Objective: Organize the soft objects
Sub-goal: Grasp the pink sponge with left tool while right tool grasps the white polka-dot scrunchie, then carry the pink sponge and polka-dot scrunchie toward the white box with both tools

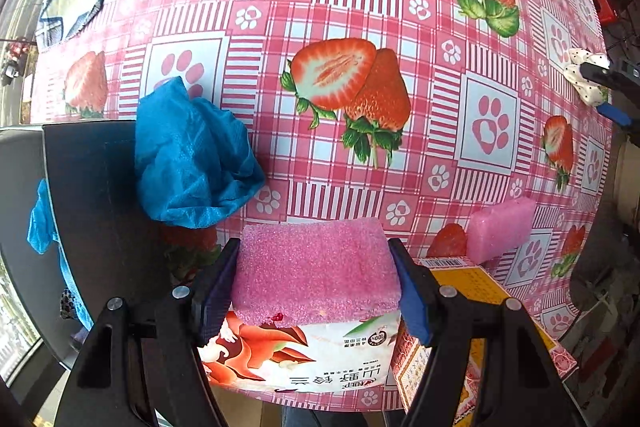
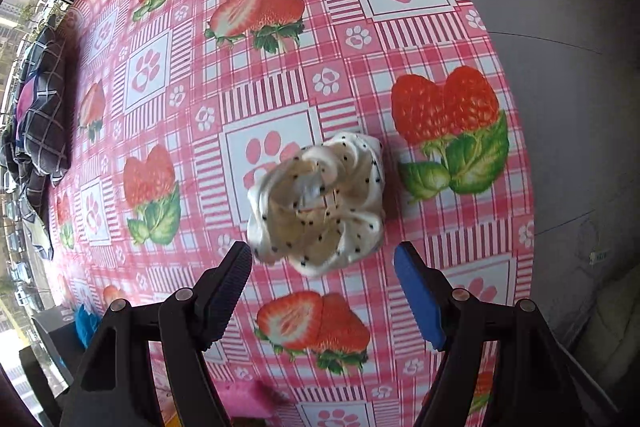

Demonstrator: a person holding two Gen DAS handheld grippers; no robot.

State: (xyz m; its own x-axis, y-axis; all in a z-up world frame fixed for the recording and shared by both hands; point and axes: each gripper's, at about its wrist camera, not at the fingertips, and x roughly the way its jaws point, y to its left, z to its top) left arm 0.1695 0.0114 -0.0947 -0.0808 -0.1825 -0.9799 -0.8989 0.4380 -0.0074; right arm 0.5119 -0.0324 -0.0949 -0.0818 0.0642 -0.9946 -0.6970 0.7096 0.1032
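Left tongs (image 1: 316, 291) pinch a pink sponge (image 1: 316, 267) beside the blue cloth (image 1: 192, 155); right tongs (image 2: 324, 283) spread, scrunchie (image 2: 320, 203) just ahead.

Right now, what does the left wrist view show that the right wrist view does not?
Only the left wrist view: the left gripper shut on a pink sponge above a tissue pack, a second sponge, and a yellow box. Only the right wrist view: the open right gripper just behind the dotted scrunchie, and a plaid cloth. Both: the strawberry tablecloth, the scrunchie, the blue cloth.
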